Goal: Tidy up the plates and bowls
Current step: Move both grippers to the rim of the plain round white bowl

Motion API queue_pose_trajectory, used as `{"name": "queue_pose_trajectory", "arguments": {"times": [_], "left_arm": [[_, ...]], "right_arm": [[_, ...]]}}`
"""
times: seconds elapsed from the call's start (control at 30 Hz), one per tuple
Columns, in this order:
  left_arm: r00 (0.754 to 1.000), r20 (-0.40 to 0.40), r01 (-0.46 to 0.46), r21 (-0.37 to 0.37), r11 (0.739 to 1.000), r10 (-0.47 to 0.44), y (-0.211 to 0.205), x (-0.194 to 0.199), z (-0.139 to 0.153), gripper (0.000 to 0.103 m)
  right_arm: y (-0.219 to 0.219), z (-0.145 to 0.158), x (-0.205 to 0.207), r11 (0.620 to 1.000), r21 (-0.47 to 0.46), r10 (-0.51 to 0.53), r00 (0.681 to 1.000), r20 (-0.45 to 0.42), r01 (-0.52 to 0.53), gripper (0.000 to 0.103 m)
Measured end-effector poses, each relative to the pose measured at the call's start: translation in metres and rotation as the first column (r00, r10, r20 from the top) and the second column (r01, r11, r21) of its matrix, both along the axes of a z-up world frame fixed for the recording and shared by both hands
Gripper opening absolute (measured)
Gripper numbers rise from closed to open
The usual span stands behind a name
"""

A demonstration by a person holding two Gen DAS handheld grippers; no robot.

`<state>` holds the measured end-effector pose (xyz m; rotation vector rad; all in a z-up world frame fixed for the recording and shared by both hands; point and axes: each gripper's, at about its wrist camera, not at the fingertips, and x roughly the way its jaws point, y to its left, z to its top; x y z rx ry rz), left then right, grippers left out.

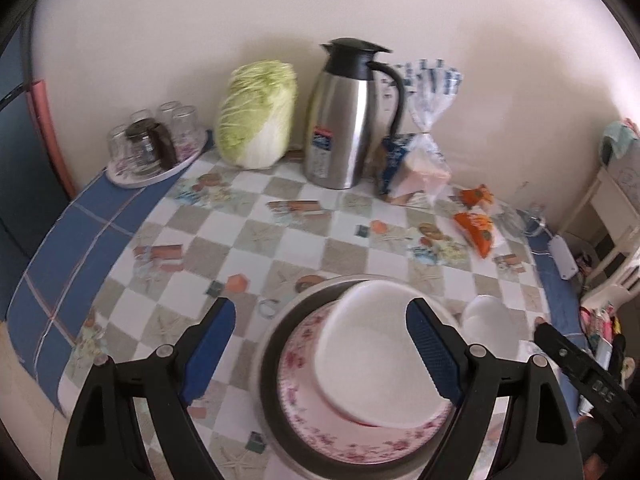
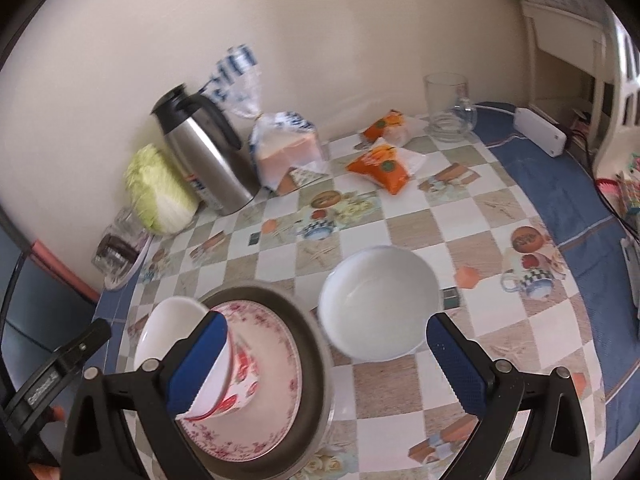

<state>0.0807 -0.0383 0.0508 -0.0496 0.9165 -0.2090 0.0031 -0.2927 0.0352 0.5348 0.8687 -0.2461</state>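
Observation:
A dark metal pan (image 1: 272, 360) on the checked tablecloth holds a pink floral plate (image 1: 304, 412). A white bowl with a red pattern (image 1: 372, 352) leans tilted on that plate. My left gripper (image 1: 322, 348) hangs open above the stack; its right finger overlaps the bowl and its left finger is well clear of it. A plain white bowl (image 2: 378, 304) stands upright on the cloth to the right of the pan (image 2: 312, 360). My right gripper (image 2: 328, 360) is open just short of it, with nothing gripped. The patterned bowl (image 2: 168, 328) shows behind its left finger.
Along the wall stand a steel jug (image 1: 340, 120), a cabbage (image 1: 256, 116), a bagged loaf (image 1: 420, 160) and a tray of upturned glasses (image 1: 156, 148). Two orange packets (image 2: 380, 164), a glass mug (image 2: 448, 104) and a white power strip (image 2: 540, 132) lie far right.

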Motion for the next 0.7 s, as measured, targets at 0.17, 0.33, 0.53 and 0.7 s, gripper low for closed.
{"name": "queue_pose_trajectory", "arguments": {"times": [0.17, 0.33, 0.53, 0.7], "left_arm": [[0.997, 0.019, 0.076, 0.0, 0.997, -0.076, -0.029, 0.001, 0.014, 0.088], [0.981, 0.044, 0.187, 0.024, 0.982, -0.188, -0.068, -0.006, 0.026, 0.088], [0.949, 0.049, 0.309, 0.058, 0.949, -0.312, -0.117, -0.011, 0.028, 0.088], [0.926, 0.004, 0.376, 0.059, 0.925, -0.377, -0.153, -0.007, 0.015, 0.088]], "right_arm": [[-0.019, -0.005, -0.004, 0.999, 0.017, -0.044, 0.999, -0.01, 0.044, 0.102], [-0.038, -0.008, -0.009, 0.995, 0.025, -0.097, 0.995, -0.015, 0.097, 0.102], [-0.059, -0.016, -0.014, 0.988, 0.055, -0.146, 0.989, -0.029, 0.148, 0.102], [-0.08, -0.029, -0.018, 0.975, 0.068, -0.208, 0.976, -0.059, 0.211, 0.102]]}}
